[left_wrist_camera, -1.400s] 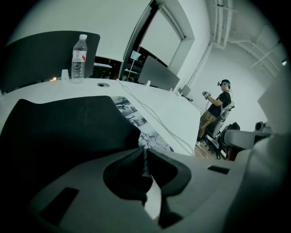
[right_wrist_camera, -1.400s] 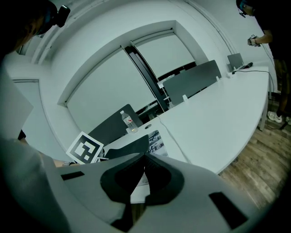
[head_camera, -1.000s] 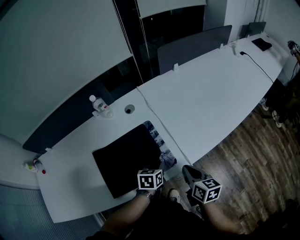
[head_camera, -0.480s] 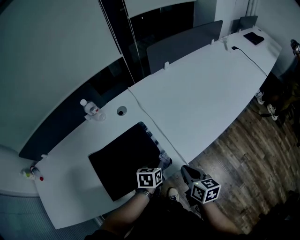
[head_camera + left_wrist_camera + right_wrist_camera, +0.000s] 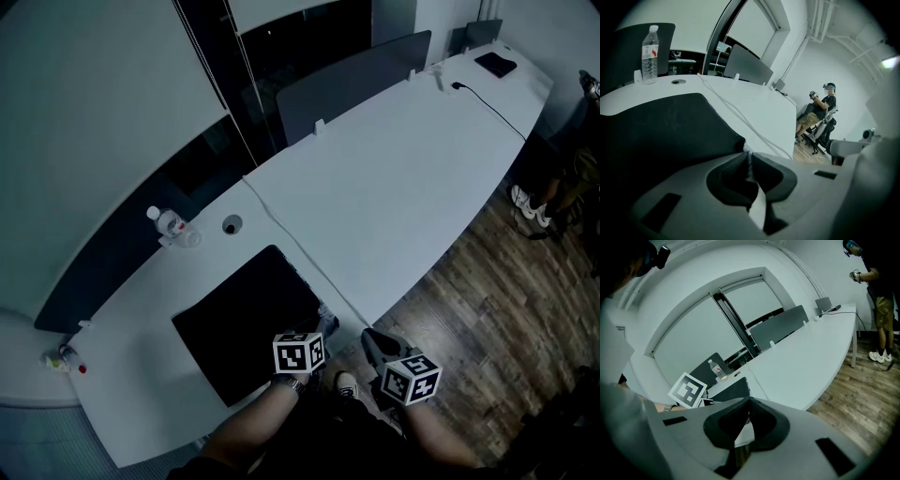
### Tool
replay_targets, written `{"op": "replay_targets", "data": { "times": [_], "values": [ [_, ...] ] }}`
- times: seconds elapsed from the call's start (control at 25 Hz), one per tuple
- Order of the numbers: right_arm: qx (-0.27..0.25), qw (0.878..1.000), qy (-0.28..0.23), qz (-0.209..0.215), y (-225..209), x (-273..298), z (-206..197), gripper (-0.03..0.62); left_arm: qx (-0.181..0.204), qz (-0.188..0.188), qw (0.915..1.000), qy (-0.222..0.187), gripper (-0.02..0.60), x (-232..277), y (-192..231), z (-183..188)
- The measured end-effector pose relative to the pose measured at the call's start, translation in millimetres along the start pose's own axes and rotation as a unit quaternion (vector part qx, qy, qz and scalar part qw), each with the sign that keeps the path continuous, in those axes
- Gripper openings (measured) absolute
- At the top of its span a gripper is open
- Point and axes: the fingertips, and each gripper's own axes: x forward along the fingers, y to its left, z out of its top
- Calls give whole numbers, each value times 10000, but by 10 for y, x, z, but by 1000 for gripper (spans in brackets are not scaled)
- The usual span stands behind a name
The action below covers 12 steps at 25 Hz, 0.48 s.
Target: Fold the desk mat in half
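Observation:
The black desk mat lies on the white desk at its near edge, and a small patterned bit shows at its right corner. My left gripper is at that near right corner. In the left gripper view the mat runs up to the jaws, which are shut on its thin corner. My right gripper hovers off the desk's edge over the floor, shut with nothing in it. In the right gripper view the mat lies just behind the left gripper's marker cube.
A water bottle and a cable hole sit beyond the mat. A thin cable crosses the desk. Grey dividers line the far edge. A seated person and a standing person are farther off. Wood floor lies on the right.
The patterned strip along the mat's right edge has shrunk to a small bit as black covers it. The desk has drifted left in the head view. Both grippers keep their places.

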Motion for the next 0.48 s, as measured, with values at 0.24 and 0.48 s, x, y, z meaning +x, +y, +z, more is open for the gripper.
{"op": "replay_targets", "data": {
  "times": [0.24,0.48],
  "values": [
    [-114,9999,-32,-99,-37,-13,32,23,61,-47,10000,25,37,48,-37,18],
    [-99,9999,11,-79,-63,-36,9,23,160,-31,9998,-70,55,55,-73,42]
  ]
}}
